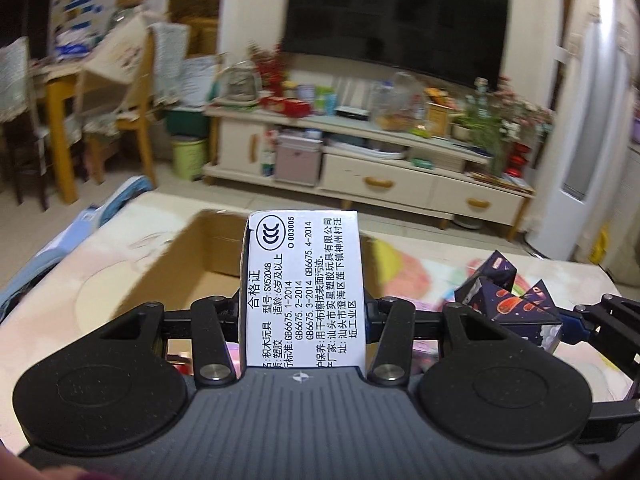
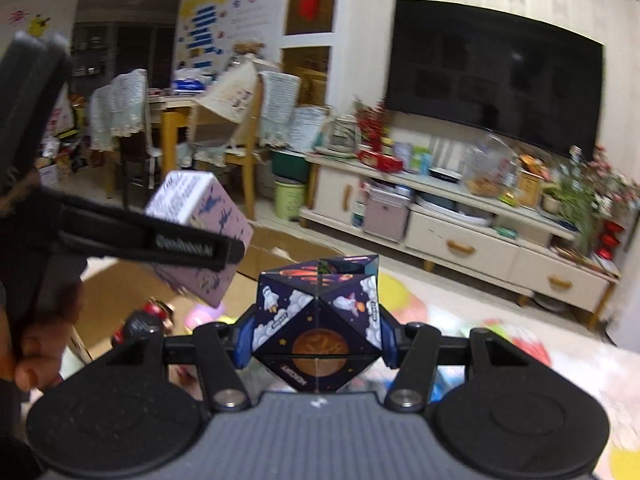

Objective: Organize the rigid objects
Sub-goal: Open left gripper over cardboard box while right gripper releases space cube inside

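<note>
A: Between the left gripper's fingers, what shows?
B: A white-labelled box, pinched, above an open cardboard carton just ahead.
A: And the right gripper?
B: It clamps a dark space-print cube, the box to its left.

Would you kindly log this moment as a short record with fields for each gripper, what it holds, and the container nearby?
left gripper: shut on the white-labelled rectangular cardboard toy box, held off the table
right gripper: shut on the dark blue space-print folding cube, held off the table
container: open brown cardboard carton, below and beyond the left gripper
surface: table with colourful printed cover
background: black television above a cream cabinet
</note>
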Available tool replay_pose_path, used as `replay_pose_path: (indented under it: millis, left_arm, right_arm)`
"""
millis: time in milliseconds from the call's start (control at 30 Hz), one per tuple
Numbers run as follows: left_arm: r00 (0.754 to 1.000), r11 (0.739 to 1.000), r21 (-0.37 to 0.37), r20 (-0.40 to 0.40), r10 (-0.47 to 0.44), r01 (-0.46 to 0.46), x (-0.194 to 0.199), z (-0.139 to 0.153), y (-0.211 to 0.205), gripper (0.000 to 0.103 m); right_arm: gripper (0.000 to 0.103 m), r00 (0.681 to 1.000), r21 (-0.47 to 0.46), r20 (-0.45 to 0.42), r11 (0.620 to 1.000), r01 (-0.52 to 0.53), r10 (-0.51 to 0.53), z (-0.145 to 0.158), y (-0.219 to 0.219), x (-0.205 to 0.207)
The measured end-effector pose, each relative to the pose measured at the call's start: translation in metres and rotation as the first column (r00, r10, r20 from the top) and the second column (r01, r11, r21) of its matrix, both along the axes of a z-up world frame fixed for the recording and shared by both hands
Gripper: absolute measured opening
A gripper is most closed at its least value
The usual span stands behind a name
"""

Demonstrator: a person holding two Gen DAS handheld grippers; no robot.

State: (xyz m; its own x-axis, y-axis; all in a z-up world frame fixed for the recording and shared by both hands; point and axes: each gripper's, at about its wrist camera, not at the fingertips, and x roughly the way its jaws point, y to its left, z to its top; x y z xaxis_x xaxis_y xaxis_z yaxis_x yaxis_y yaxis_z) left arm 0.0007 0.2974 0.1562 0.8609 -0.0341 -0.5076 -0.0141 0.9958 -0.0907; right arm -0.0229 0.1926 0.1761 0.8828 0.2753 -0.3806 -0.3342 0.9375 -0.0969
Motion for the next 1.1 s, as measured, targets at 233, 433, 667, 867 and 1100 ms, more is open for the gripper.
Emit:
replay_pose_path:
  millis: [233,433,667,867,1100]
  left_arm:
    - [0.992,0.994,-0.008,-0.065,0.105,-0.105,0.022,-0.008,0.023,0.058]
    - [0.982,0.988,-0.020,-0.115,0.148,-0.151,0.028,-0.010,0.027,0.058]
    - [0.972,0.987,-0.015,-0.176,0.153,-0.158,0.033,-0.018,0.019,0.058]
    - [0.964,0.984,-0.016,-0.204,0.169,-0.176,0.033,-0.017,0.021,0.067]
    - [0.968,0.980,-0.010,-0.162,0.194,-0.198,0.021,-0.002,0.022,0.099]
  right_arm:
    - [0.057,0.996,-0.089,-0.008,0.992,-0.094,0.093,-0.010,0.041,0.038]
    - [0.057,0.988,-0.133,-0.048,0.979,-0.155,0.150,-0.027,0.060,0.056]
    - [0.057,0.983,-0.155,-0.097,0.974,-0.168,0.154,-0.043,0.070,0.069]
    - [0.064,0.985,-0.125,-0.117,0.982,-0.142,0.128,-0.046,0.070,0.071]
    - [0.082,0.995,-0.084,-0.064,0.993,-0.087,0.081,-0.034,0.053,0.045]
